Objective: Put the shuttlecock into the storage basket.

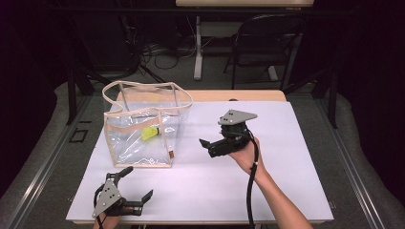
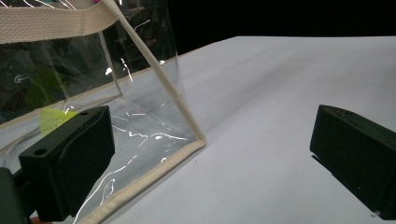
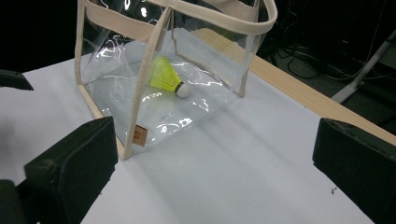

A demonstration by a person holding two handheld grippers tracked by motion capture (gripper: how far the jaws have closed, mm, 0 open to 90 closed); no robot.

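Clear plastic tote bag (image 1: 143,131) with beige webbing trim and handles stood upright on the white surface (image 1: 267,191), left of centre. A yellow shuttlecock (image 3: 167,78) with a white cork tip lay on its side inside, on the bag's floor. Your right tool (image 1: 214,143) hovered just right of the bag, jaws wide, holding nothing. Your left tool (image 1: 138,183) sat near the bag's front corner, jaws wide, empty. Glare on the plastic blurred the shuttlecock in the left gripper view; your left hand was cut off at the frame's bottom.
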